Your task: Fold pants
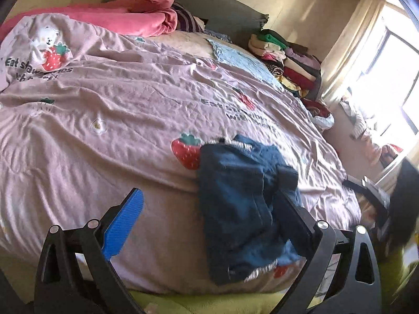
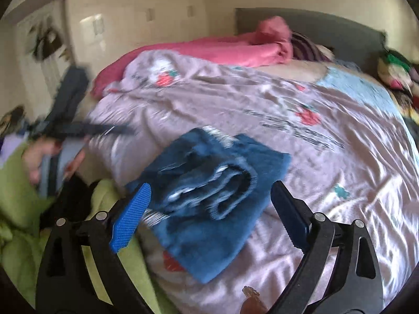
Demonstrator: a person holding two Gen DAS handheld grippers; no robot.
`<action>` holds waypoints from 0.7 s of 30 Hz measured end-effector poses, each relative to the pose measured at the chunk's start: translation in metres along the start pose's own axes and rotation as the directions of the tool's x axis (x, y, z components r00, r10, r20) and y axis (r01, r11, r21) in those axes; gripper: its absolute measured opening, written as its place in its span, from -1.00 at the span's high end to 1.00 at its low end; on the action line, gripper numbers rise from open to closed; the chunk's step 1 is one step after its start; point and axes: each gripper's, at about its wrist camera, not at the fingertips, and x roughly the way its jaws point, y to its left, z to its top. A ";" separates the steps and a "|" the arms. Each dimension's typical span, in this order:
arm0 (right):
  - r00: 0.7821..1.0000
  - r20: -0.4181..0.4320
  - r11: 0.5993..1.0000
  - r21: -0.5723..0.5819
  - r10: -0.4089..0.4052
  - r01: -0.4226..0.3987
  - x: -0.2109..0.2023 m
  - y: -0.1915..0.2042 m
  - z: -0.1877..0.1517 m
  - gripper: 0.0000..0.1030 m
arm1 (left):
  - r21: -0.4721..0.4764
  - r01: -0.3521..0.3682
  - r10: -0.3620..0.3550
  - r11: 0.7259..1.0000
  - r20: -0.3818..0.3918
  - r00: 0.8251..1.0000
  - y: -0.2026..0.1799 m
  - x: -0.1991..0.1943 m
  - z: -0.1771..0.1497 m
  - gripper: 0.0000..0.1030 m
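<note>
The blue pants [image 1: 243, 204] lie folded into a small bundle on the pink strawberry-print bedspread [image 1: 117, 120], near the bed's front edge. My left gripper [image 1: 210, 183] hangs open just short of them. Its blue left pad is over bare bedspread and its right finger overlaps the bundle in the picture. In the right wrist view the pants [image 2: 209, 183] sit between and just beyond the wide-apart fingers of my right gripper [image 2: 210, 187], and neither pad presses on them. The left gripper [image 2: 65, 120] shows blurred at the left, held by a hand [image 2: 39, 162].
A pink blanket [image 1: 125, 15] and a grey headboard [image 1: 222, 7] lie at the far end of the bed. Stacked folded clothes [image 1: 288, 62] stand at the far right by a bright window [image 1: 387, 83]. A green cloth [image 2: 23, 204] lies along the near edge.
</note>
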 end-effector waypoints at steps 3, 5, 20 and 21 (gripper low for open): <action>0.999 -0.009 0.994 -0.097 0.044 -0.045 0.004 0.028 -0.002 -0.68 | 0.017 0.010 -0.009 1.000 -0.037 0.999 -0.002 0.015 0.014 -0.90; 0.997 -0.013 0.986 -0.152 0.074 -0.075 0.009 0.043 -0.002 -0.68 | 0.046 0.014 -0.012 0.999 -0.059 0.998 -0.010 0.028 0.018 -0.87; 0.984 -0.157 0.871 -0.467 0.087 -0.152 0.091 0.111 0.000 0.14 | 0.119 0.037 -0.008 0.992 -0.237 0.972 -0.027 0.109 0.022 0.01; 0.984 -0.154 0.862 -0.483 0.088 -0.153 0.097 0.113 0.002 0.14 | 0.120 0.037 -0.007 0.992 -0.237 0.971 -0.027 0.109 0.022 0.01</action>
